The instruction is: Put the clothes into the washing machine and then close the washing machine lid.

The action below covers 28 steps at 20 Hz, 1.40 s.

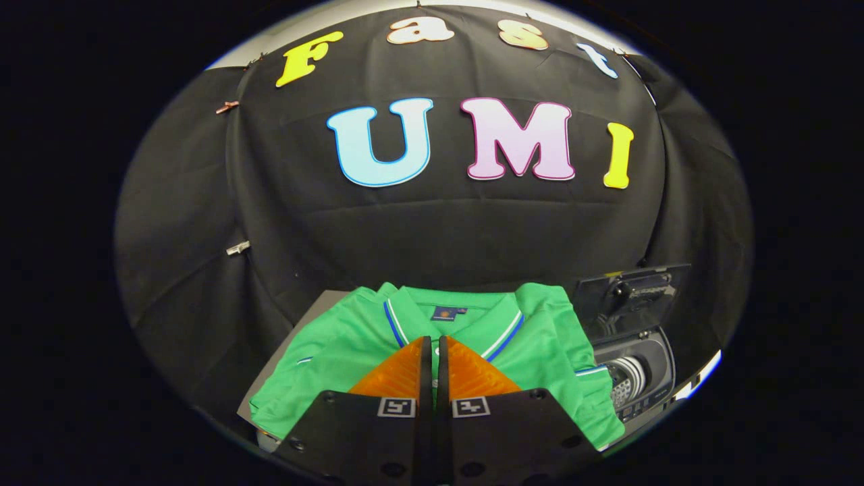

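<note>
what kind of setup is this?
Looks like a staged recording booth, not a real laundry room: black cloth wall clipped up behind, a folded green shirt on a small table, a small washer with its lid up beside it. The claw sits nearly closed over the shirt.

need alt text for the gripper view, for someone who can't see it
A folded green polo shirt lies flat just ahead of and under the gripper, whose two fingers are nearly closed with only a thin gap and nothing between them. To the shirt's right stands a small washing machine with its lid raised, in front of a black cloth wall.
</note>
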Motion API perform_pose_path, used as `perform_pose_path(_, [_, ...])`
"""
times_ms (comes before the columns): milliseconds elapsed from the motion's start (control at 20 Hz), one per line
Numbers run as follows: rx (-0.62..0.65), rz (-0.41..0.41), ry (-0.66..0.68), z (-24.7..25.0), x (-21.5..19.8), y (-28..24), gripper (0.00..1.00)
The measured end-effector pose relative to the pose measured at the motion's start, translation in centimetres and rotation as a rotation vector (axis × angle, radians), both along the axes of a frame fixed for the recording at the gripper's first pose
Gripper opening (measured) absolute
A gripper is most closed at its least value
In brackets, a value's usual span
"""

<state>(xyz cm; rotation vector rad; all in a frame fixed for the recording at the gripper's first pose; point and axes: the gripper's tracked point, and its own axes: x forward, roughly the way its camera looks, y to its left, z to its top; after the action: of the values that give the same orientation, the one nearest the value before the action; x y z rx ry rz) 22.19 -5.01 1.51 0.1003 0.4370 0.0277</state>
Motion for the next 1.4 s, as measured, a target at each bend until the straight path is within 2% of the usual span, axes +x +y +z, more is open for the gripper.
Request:
perform_pose_path(50, [-0.032,-0.015,0.005,-0.1,-0.3,-0.6,0.05])
perform_pose_path(300, [-0.058,-0.008,0.092,-2.8,0.0,-1.0,0.98])
perform_pose_path(650, [-0.099,-0.013,0.221,-5.9,0.8,-0.8,0.98])
perform_pose_path(950, [-0.086,-0.014,0.239,-6.2,0.5,-0.8,0.99])
perform_pose_path(1000, [-0.088,-0.010,0.239,-6.4,0.8,-0.9,0.91])
perform_pose_path(1050, [-0.085,-0.014,0.238,-6.5,0.7,-1.0,0.90])
perform_pose_path(1150, [-0.082,-0.007,0.244,-6.5,0.9,-1.1,0.62])
perform_pose_path(1250, [-0.096,-0.012,0.236,-6.6,1.0,-1.1,0.60])
perform_pose_path(1300, [-0.128,0.009,0.226,-6.3,1.1,-1.2,0.24])
perform_pose_path(1400, [-0.144,0.002,0.205,-6.1,1.0,-1.2,0.24])
